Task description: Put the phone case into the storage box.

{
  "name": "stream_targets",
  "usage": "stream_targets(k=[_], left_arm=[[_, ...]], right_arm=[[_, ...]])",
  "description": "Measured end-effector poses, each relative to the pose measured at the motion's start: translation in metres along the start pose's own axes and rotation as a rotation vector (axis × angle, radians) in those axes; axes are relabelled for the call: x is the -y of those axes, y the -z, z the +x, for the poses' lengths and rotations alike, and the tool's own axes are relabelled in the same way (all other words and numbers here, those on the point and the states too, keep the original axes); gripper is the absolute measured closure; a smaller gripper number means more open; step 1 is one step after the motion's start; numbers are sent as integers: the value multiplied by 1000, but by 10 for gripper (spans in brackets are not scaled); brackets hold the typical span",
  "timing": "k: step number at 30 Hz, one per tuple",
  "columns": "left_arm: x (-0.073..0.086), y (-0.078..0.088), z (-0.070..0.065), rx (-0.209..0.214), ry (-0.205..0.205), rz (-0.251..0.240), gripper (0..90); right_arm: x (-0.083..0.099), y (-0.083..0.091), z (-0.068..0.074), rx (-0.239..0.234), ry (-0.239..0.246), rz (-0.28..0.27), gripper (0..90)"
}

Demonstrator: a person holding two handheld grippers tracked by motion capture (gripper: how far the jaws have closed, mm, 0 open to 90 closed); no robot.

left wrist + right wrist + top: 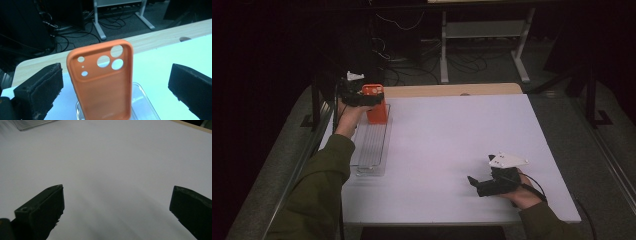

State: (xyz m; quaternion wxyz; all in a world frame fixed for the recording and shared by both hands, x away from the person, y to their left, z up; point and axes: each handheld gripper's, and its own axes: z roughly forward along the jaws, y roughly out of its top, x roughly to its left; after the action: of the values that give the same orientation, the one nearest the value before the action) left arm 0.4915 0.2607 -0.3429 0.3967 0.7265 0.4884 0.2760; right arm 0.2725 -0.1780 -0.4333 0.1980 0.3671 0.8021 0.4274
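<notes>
L tongs (pixel 115 82) wide open, astride orange case (pixel 102 80) | R tongs (pixel 117 207) wide open, empty

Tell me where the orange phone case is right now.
In the high view the orange phone case stands upright at the far end of the clear rack, at the table's far-left corner. The left gripper sits open around it, jaws apart from its sides.

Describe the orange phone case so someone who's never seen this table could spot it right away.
Start at the white table and go to its far left corner, where a clear ribbed tray lies along the left edge. The orange phone case stands upright at the tray's far end, between the open jaws of the left claw. It is the one bright orange thing there, with round camera holes near its top.
</notes>
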Motion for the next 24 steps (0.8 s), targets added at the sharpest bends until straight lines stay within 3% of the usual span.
stream_targets(k=[3, 7, 12, 24], left_arm=[[2, 5, -1, 25, 13, -17, 0], [4, 13, -4, 61, -3, -17, 0], [7, 22, -12, 137, -39, -15, 0], [13, 46, -42, 293, -100, -47, 0]], right_arm=[[-1, 0, 0, 3, 3, -3, 0], [-2, 2, -2, 11, -3, -7, 0], [-4, 3, -4, 17, 3, -19, 0], [-4, 6, -6, 19, -9, -25, 0]])
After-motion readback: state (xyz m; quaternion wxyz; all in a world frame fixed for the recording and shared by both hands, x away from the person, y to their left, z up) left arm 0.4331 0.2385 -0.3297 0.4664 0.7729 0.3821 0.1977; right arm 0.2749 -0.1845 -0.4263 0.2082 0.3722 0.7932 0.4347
